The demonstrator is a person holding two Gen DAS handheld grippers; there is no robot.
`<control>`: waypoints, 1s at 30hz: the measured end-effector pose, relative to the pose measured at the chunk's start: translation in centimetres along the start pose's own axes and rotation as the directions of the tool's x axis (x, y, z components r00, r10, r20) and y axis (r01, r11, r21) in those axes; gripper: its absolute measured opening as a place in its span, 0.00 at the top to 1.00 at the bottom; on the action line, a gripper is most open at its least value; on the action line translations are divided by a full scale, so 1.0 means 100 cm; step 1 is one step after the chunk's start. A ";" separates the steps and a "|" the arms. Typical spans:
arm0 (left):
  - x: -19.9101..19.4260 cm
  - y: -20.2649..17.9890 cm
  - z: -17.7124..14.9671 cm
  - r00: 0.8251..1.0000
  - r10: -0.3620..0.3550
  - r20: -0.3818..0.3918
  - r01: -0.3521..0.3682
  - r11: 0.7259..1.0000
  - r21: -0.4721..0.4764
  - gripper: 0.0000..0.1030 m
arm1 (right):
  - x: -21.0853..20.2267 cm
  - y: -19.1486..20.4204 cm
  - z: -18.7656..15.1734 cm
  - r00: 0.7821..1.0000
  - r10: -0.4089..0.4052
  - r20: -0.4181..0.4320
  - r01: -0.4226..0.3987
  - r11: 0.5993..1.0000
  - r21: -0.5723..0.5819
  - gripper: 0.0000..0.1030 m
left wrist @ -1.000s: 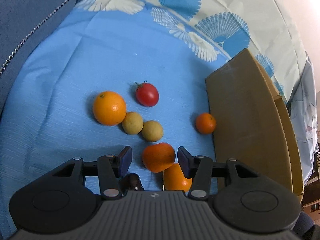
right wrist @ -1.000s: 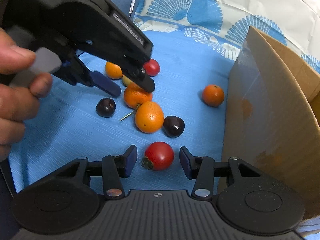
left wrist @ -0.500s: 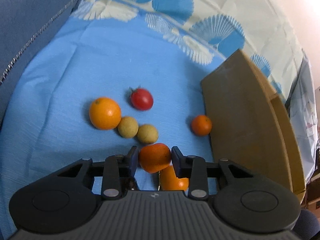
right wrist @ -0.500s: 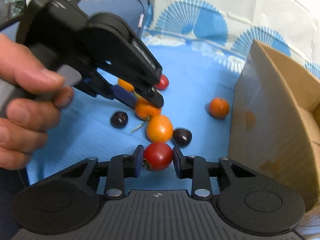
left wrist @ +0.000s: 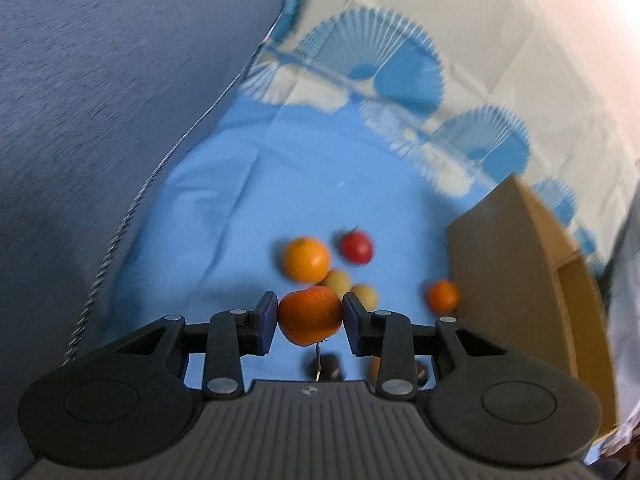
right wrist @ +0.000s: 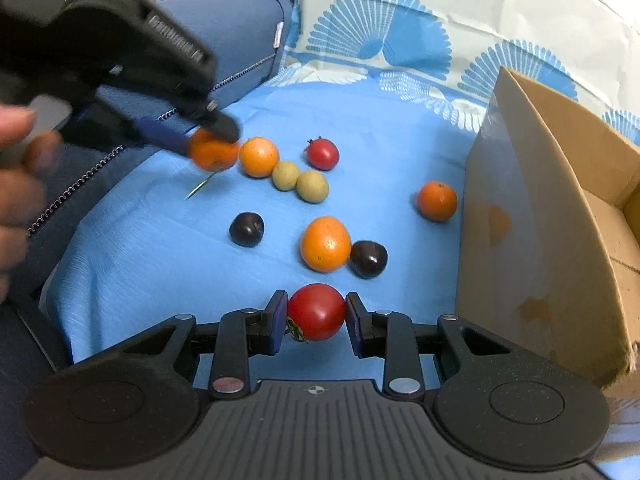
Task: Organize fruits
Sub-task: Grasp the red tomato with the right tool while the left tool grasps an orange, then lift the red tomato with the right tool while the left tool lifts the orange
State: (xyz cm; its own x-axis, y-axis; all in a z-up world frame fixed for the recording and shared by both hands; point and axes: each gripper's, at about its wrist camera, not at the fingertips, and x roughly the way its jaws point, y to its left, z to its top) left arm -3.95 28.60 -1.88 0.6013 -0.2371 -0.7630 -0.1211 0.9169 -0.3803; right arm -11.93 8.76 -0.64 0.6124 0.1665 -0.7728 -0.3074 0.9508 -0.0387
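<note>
The left gripper [left wrist: 310,314] is pinching an orange fruit [left wrist: 310,314] above the blue cloth [left wrist: 240,200], and the right gripper [right wrist: 316,314] is pinching a red tomato [right wrist: 316,312].

Both wrist cameras peer steeply down along their fingers, close over the blue cloth [left wrist: 248,184], sharing the fruit cluster and cardboard box [right wrist: 532,216].

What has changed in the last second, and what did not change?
Both grippers closed on fruit: the left gripper took an orange and lifted it off the blue cloth; the right gripper clamped a red tomato. The other fruits and the cardboard box stayed in place.
</note>
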 end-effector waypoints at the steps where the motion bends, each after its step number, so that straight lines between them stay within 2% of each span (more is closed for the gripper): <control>1: -0.002 0.000 0.000 1.000 0.015 -0.010 -0.014 1.000 0.011 0.62 | 0.000 0.000 0.000 1.000 0.002 -0.006 -0.002 1.000 0.004 0.69; 5: 0.000 -0.001 -0.003 0.996 0.059 -0.069 -0.057 0.998 0.040 0.62 | 0.002 -0.002 -0.003 1.000 0.010 -0.030 -0.010 1.000 0.002 0.69; 11: 0.020 0.008 -0.006 0.982 0.087 -0.167 -0.089 0.996 -0.002 0.62 | 0.009 -0.008 -0.011 0.997 0.031 -0.075 -0.029 0.999 0.028 0.68; 22: 0.028 0.002 -0.010 0.975 0.083 -0.204 -0.088 0.996 -0.020 0.59 | 0.007 -0.008 -0.009 0.995 0.033 -0.091 -0.030 0.999 0.034 0.68; 30: 0.032 -0.006 -0.013 0.968 0.080 -0.236 -0.079 0.997 0.012 0.59 | 0.008 -0.009 -0.013 0.993 0.036 -0.113 -0.033 0.999 0.031 0.66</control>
State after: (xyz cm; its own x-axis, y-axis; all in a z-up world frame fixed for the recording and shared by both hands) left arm -2.96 26.86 -4.81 0.3861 -0.2323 -0.8928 -0.1591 0.9365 -0.3124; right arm -12.10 7.75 -2.08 0.5143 0.1699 -0.8406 -0.3045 0.9525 0.0062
